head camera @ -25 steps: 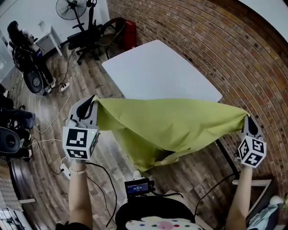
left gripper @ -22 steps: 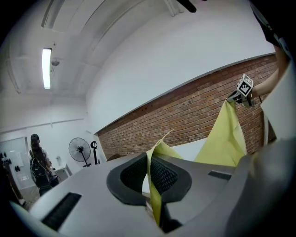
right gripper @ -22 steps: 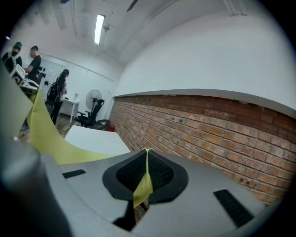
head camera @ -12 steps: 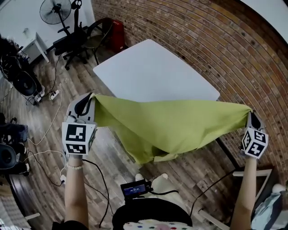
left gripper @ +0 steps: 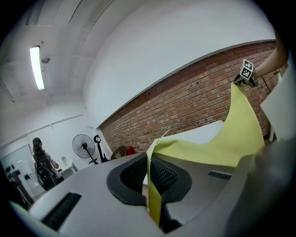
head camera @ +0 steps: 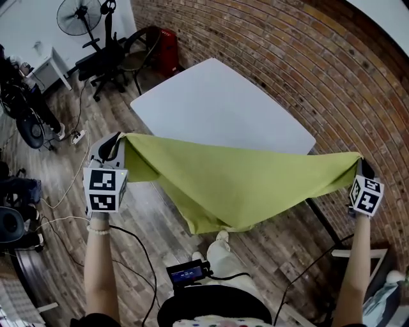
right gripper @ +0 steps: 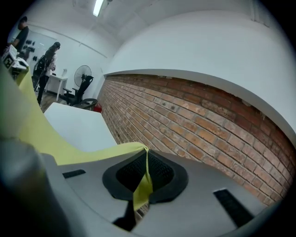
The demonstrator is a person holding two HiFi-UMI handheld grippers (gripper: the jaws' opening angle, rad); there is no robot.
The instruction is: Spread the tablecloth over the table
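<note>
Left gripper: the grey two-jaw left gripper (head camera: 120, 142) is at 9 o'clock in the head view. Its jaws are clamped tight on one corner of the cloth, which is pinched flat between the black ribbed pads (left gripper: 164, 176).
Right gripper: the matching grey right gripper (head camera: 360, 164) is at 3 o'clock, well apart from the left one. Its jaws are likewise pressed together on the opposite corner, and a small tail of fabric hangs below the pads (right gripper: 159, 172).
Tablecloth: the yellow-green fabric tablecloth (head camera: 236, 182) hangs in the air between the two grippers. Its top edge runs almost straight from one to the other, and its middle sags in loose folds toward 6 o'clock.
Table: the white square-topped table (head camera: 223, 108) stands at 12 o'clock from the cloth. The top is bare, and the cloth's upper edge covers its near edge in the head view; I cannot tell whether they touch.
Surroundings: a red brick wall (head camera: 287, 57) runs along the table's far side from 12 to 3 o'clock. The wood-plank floor (head camera: 147, 217) lies under the sagging fabric. A black standing fan (head camera: 80, 16) and a black office chair (head camera: 105, 57) stand at 11 o'clock.
</note>
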